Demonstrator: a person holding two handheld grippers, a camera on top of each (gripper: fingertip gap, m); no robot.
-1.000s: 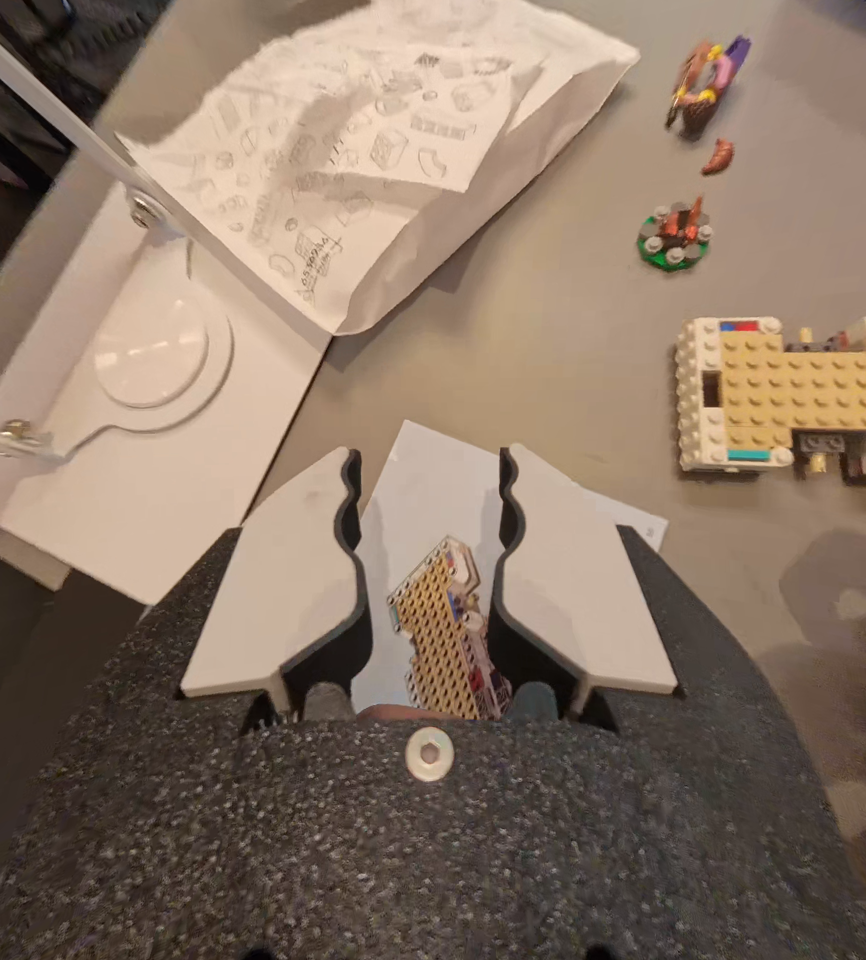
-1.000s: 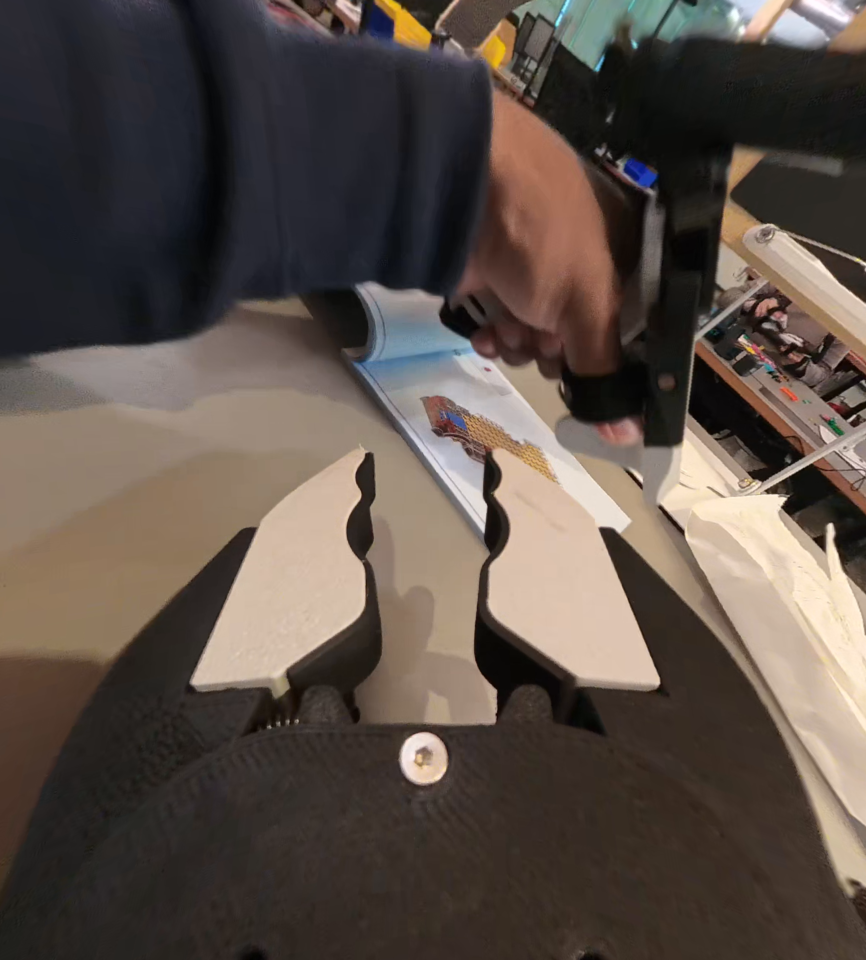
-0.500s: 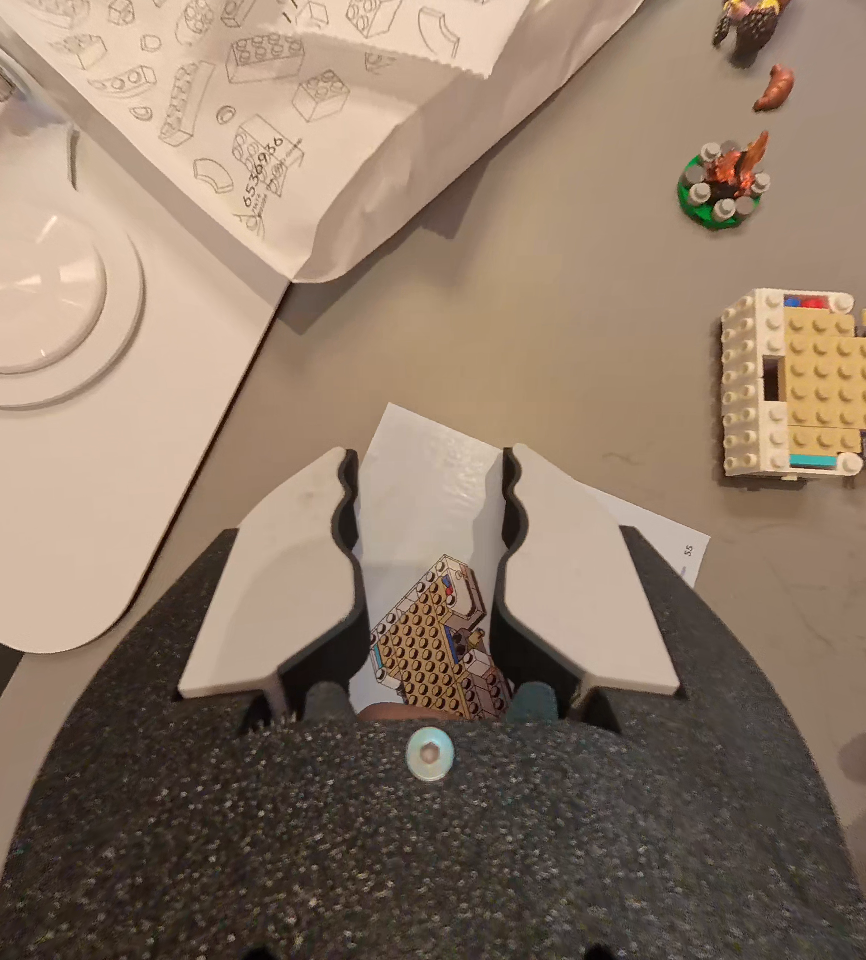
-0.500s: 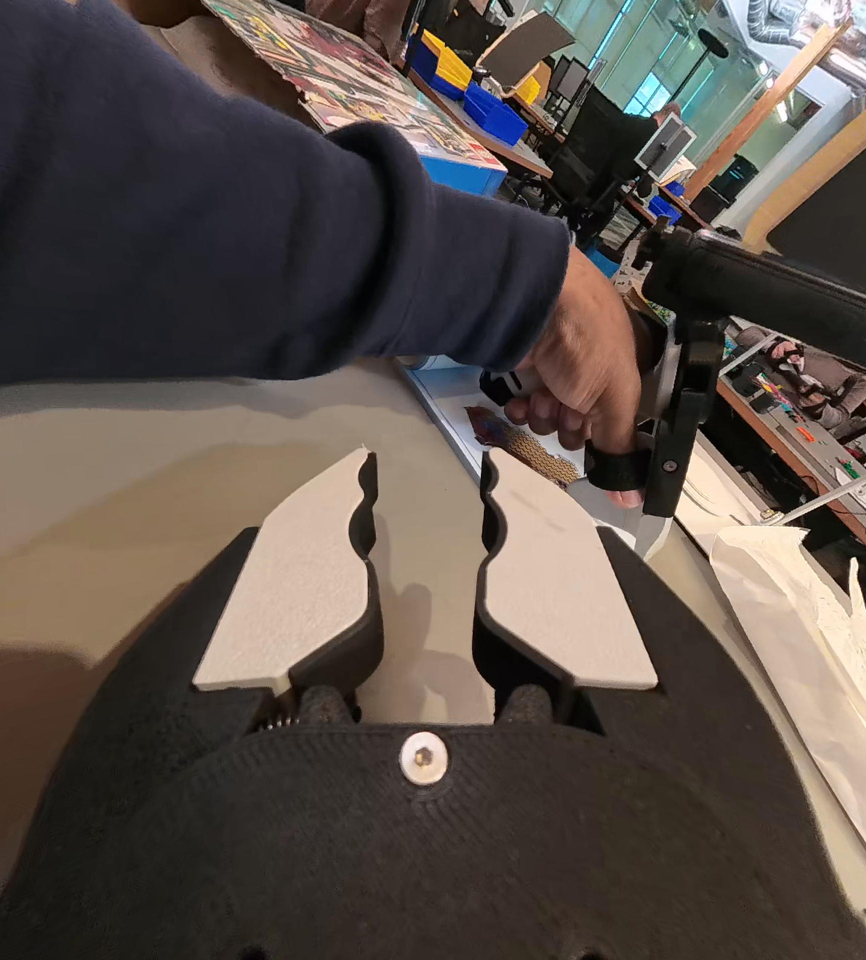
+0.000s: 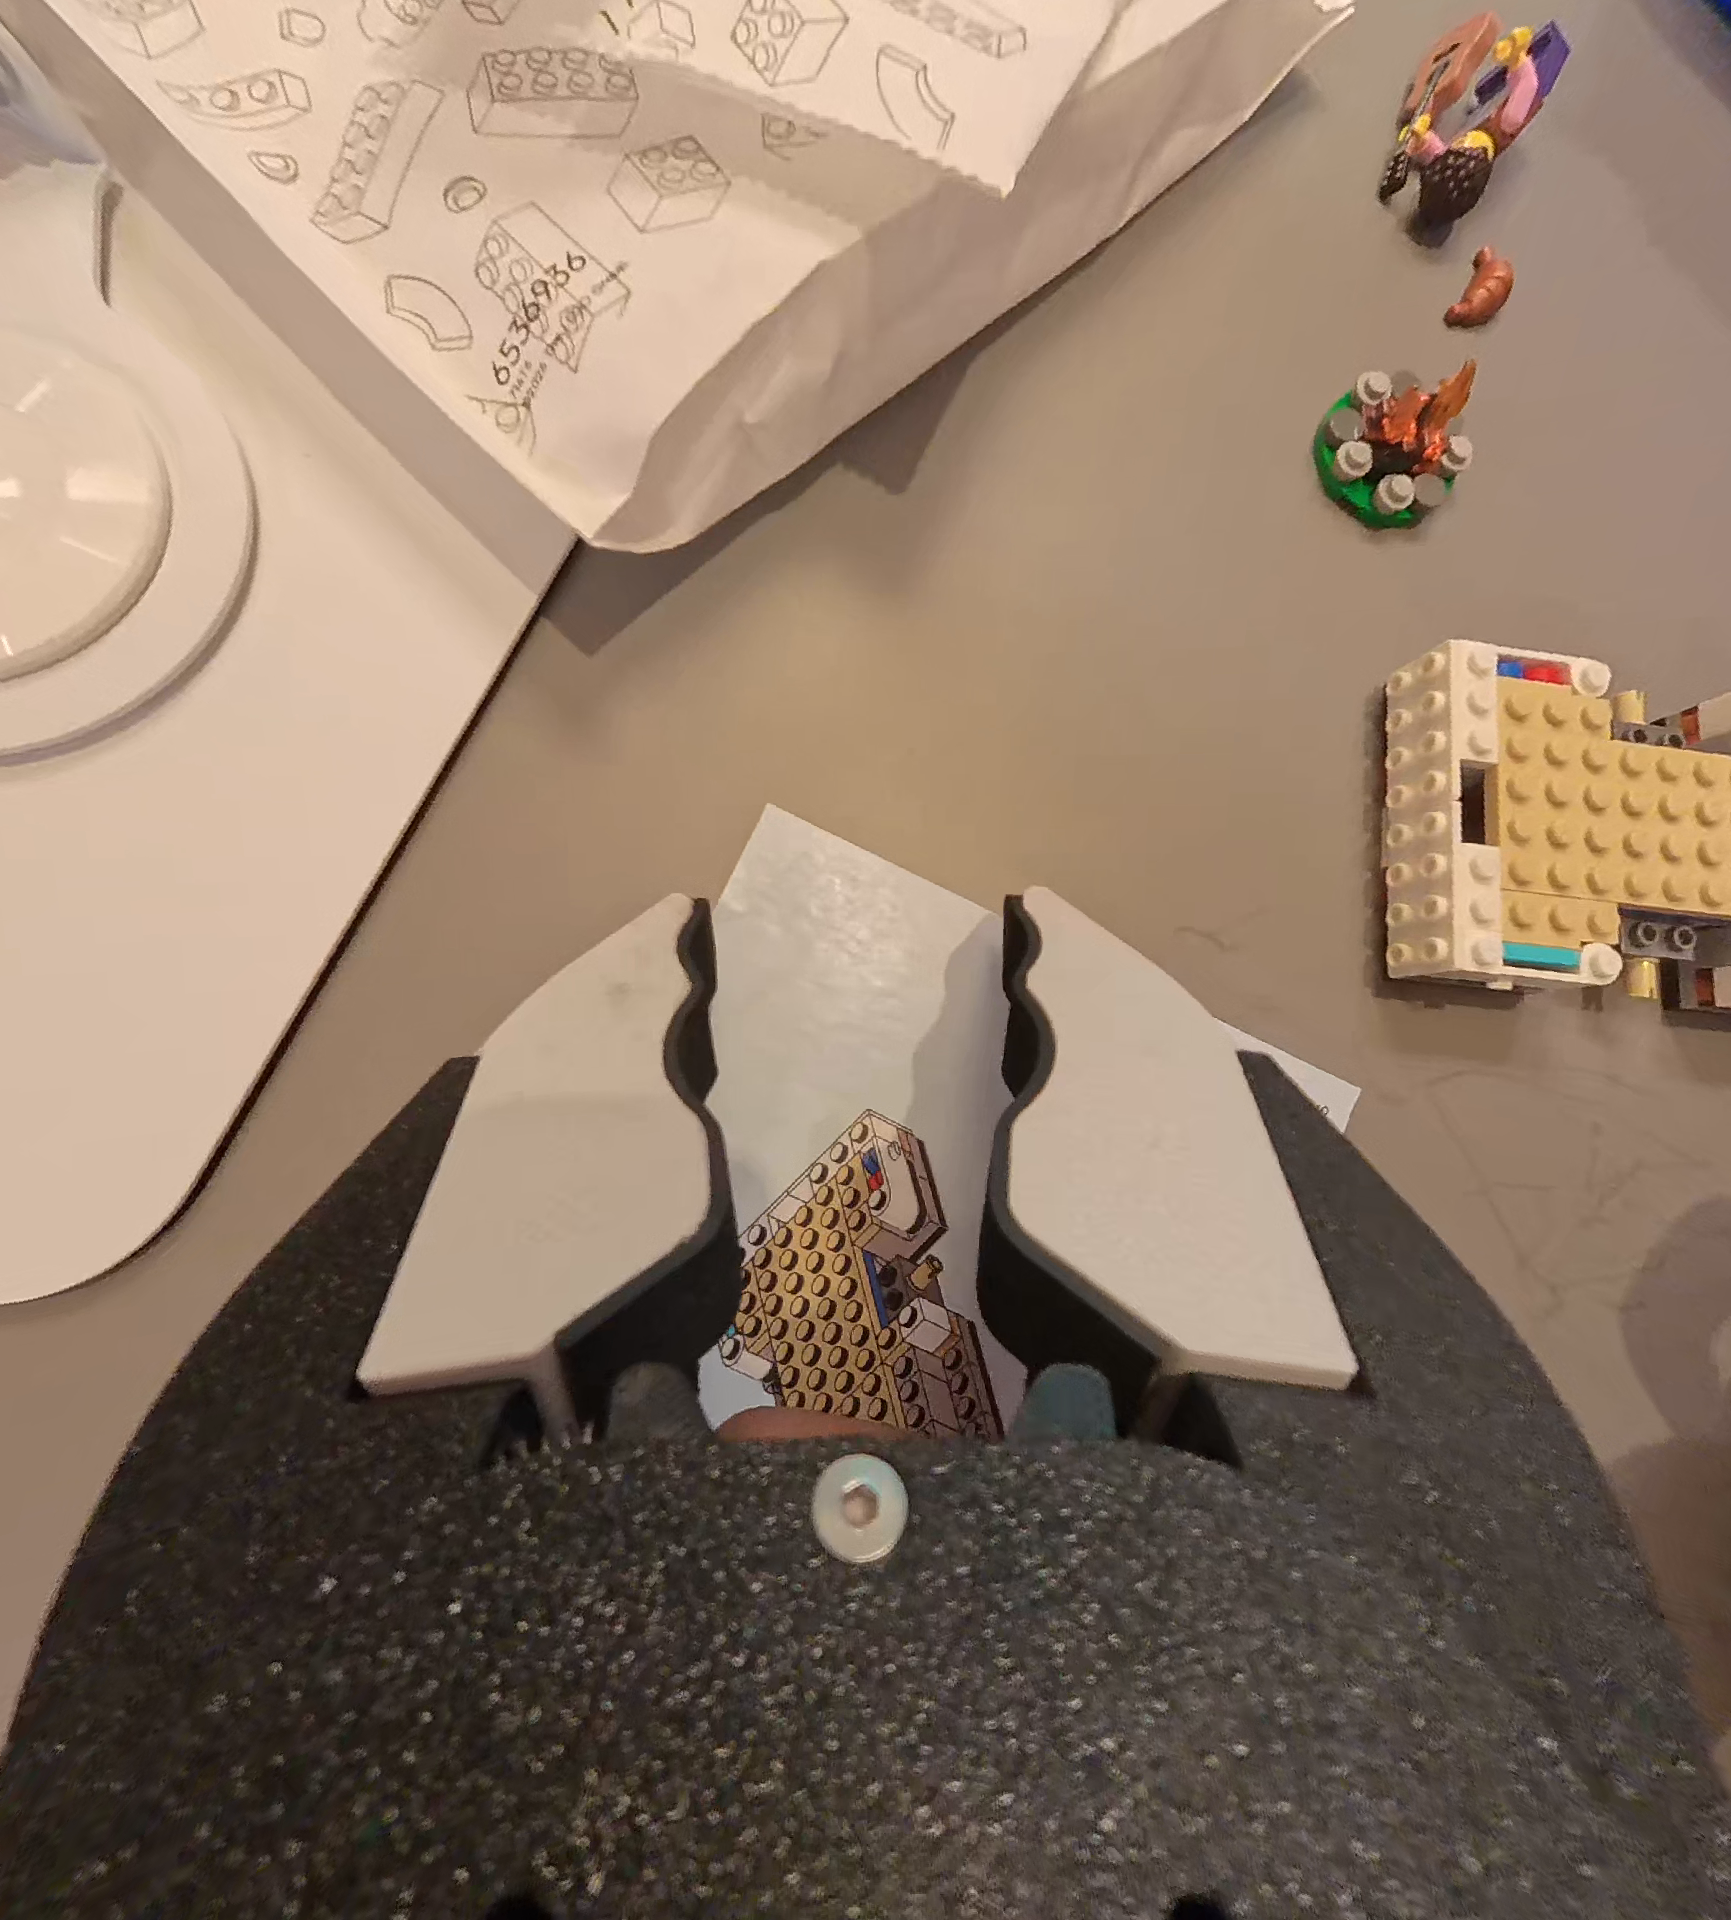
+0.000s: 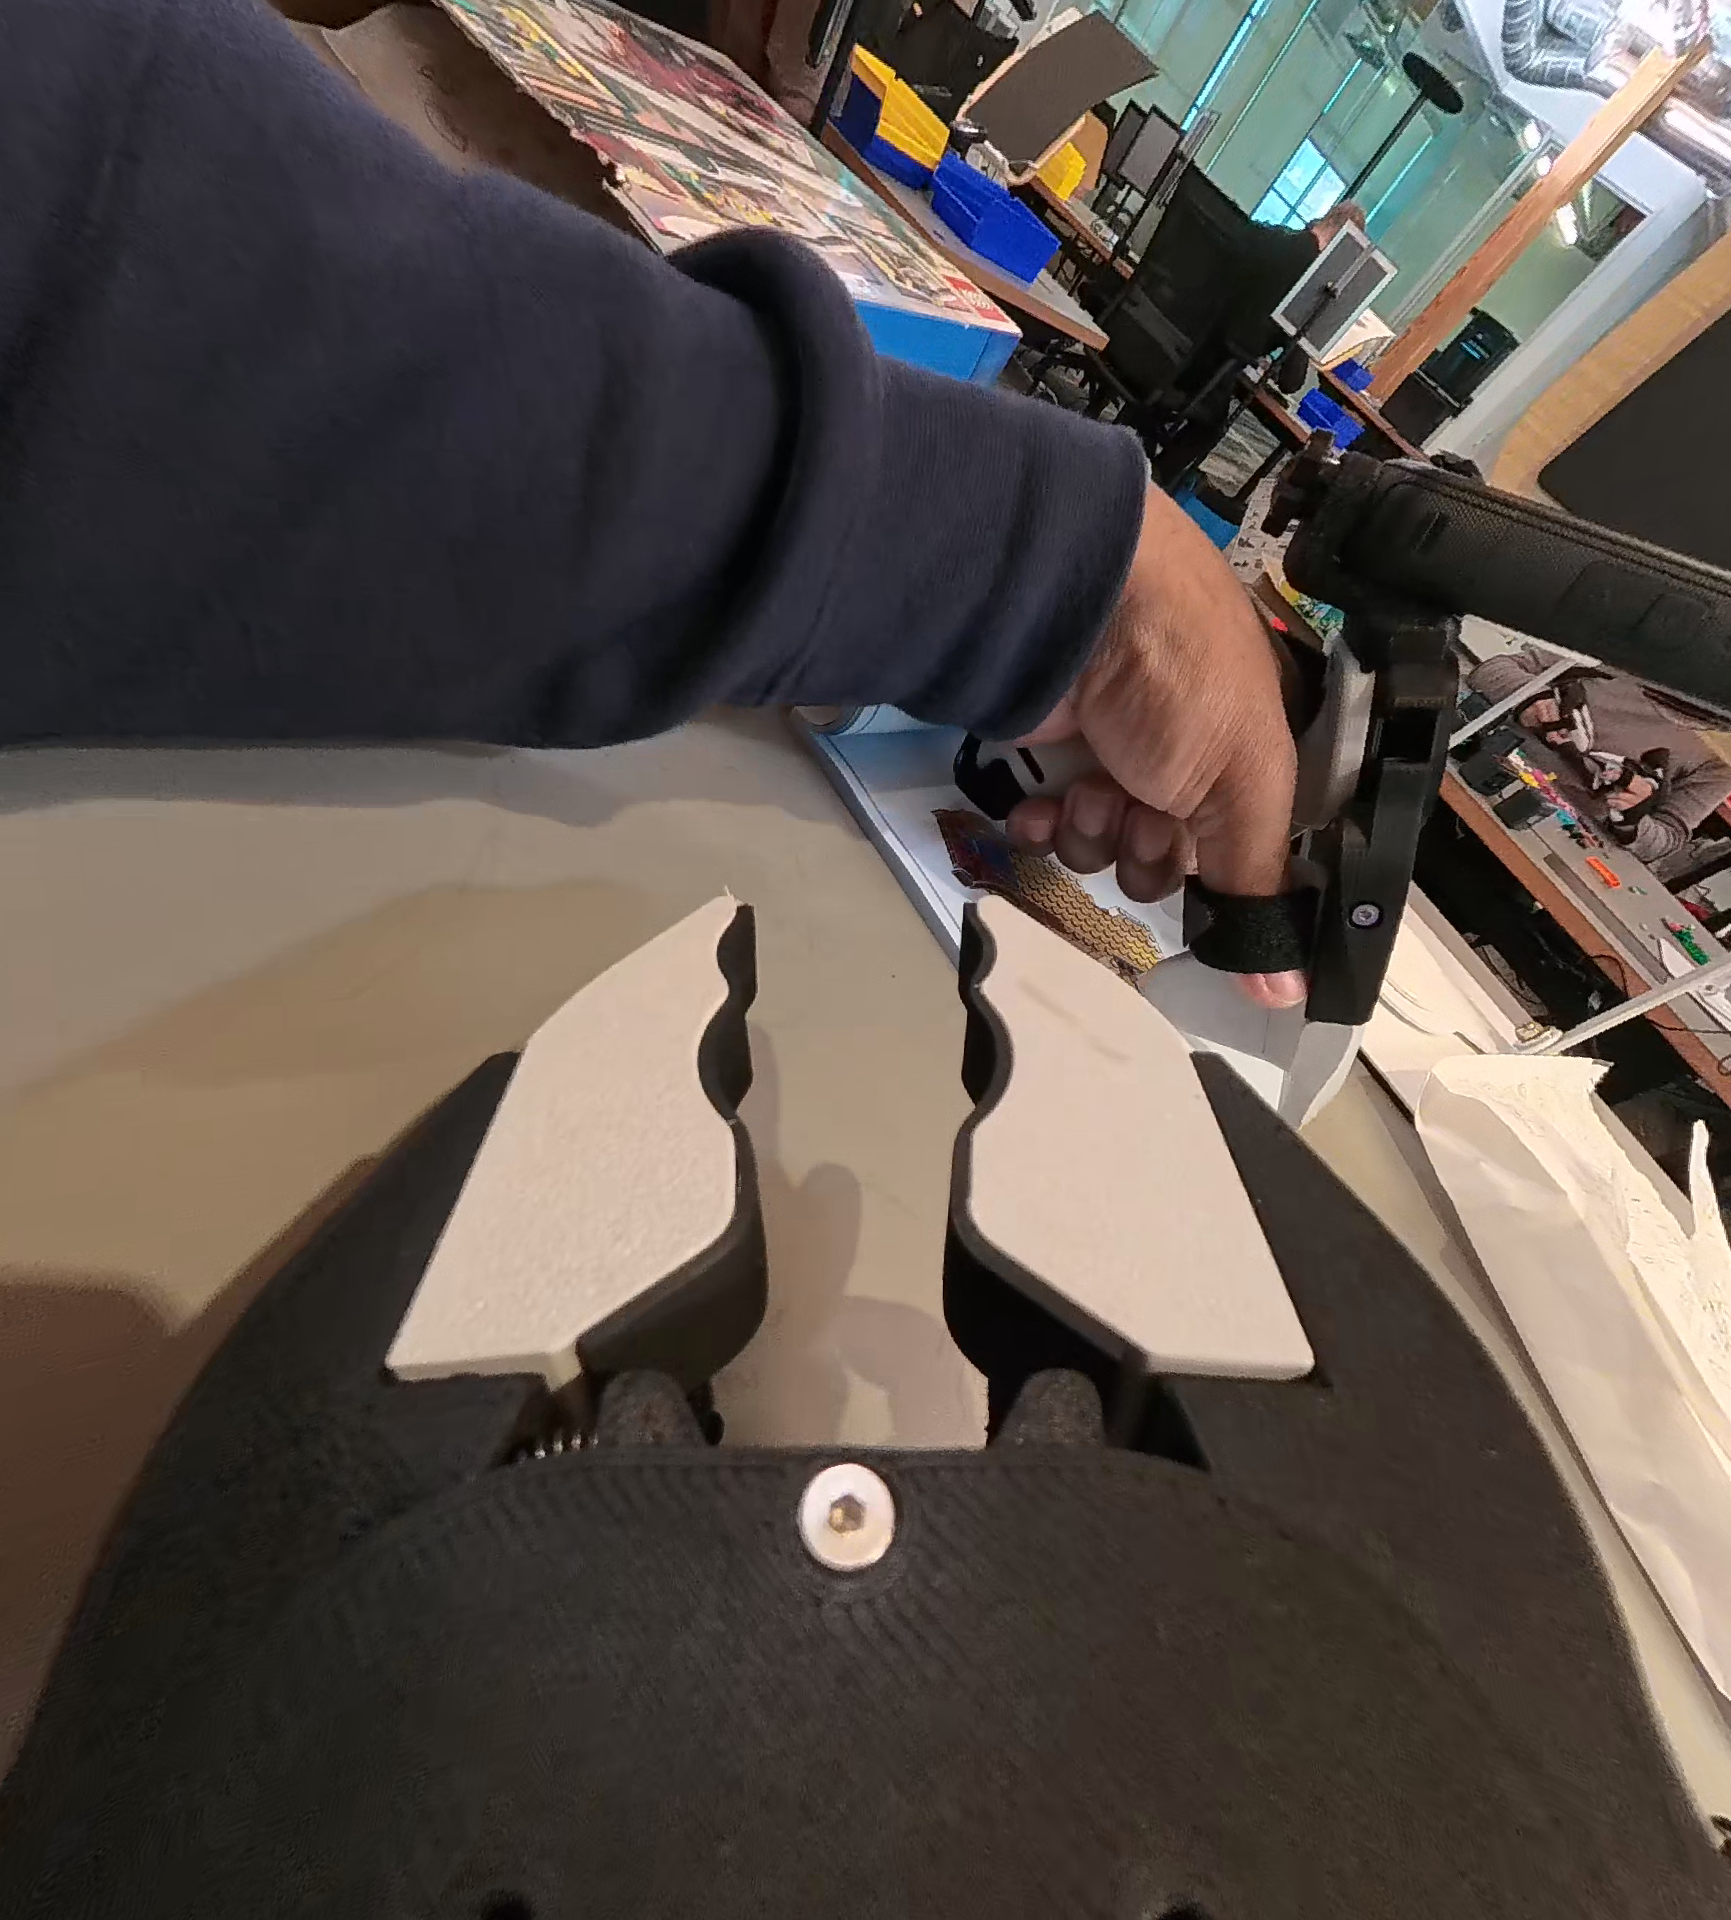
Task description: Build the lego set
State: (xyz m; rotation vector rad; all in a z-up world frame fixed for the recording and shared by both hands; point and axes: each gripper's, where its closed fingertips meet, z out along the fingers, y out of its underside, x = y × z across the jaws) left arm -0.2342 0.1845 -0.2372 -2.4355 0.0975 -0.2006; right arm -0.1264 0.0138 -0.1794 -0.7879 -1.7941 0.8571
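Instruction booklet [image 5: 840, 997], open to a page printed with a tan brick model, lies flat on the grey worktop [image 5: 996, 675], its corner showing between the parted fingers of the left tongs [image 5: 848, 914]; the tongs are open and grip nothing, and the page sits below them. In this left wrist view a white paper bag [image 5: 632, 208] patterned with brick outlines lies at the far left, partly over a white board [image 5: 165, 935] with a round clear dome [image 5: 9, 499]; to the right sits a partly built tan and white brick model [image 5: 1588, 831]; farther off are a small green round base with a campfire piece [image 5: 1391, 447], a little brown curved piece [image 5: 1484, 289] and a small figure [image 5: 1463, 114].

In the right wrist view the right tongs [image 6: 856, 925] are open over bare worktop [image 6: 217, 987], holding nothing; just beyond their right fingertip lies the booklet [image 6: 902, 800]; a hand [image 6: 1183, 727] in a dark blue sleeve [image 6: 425, 416] holds the other tongs above the page; the paper bag [image 6: 1619, 1299] lies at the right; desks and blue bins [image 6: 986, 208] fill the far background.
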